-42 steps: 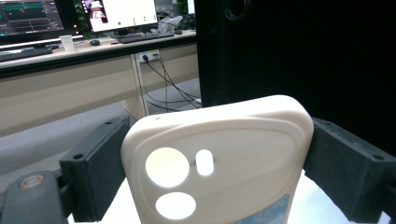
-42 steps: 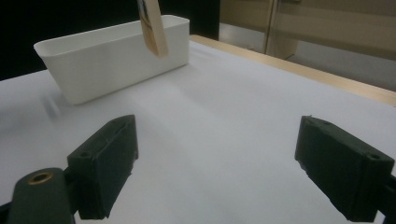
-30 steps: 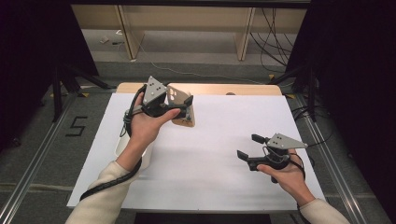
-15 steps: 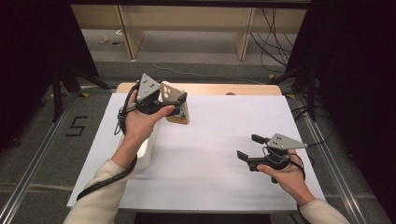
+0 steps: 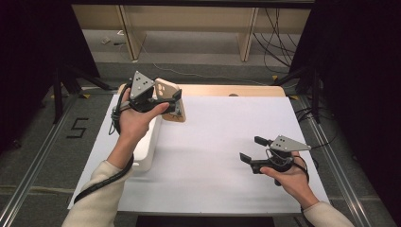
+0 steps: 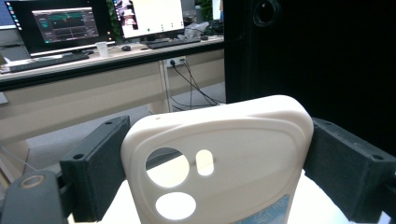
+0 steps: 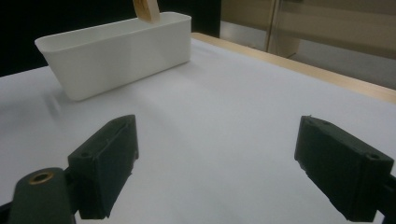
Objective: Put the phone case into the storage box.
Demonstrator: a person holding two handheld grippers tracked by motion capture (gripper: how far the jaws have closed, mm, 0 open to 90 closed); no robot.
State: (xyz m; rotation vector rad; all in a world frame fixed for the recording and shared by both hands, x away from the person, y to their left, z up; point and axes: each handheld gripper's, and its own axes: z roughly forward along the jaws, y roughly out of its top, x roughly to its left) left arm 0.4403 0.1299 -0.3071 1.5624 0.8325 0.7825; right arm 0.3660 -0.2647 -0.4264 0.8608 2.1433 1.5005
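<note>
Up close, phone case (image 6: 219, 163) camera cutouts.

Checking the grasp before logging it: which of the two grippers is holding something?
The left gripper, raised beside the white bin, clamps a beige phone case; the right gripper is open over bare table.

At the far left corner of the white tabletop (image 5: 213, 142), my left gripper (image 5: 177, 101) holds a beige phone case (image 5: 169, 97) aloft, camera cutouts up, jaws clamped on its sides. Below my left hand (image 5: 135, 120), a white bin (image 5: 147, 146) runs along the left edge. Near the right edge, my right gripper (image 5: 251, 150) hovers low with jaws apart, holding nothing.
</note>
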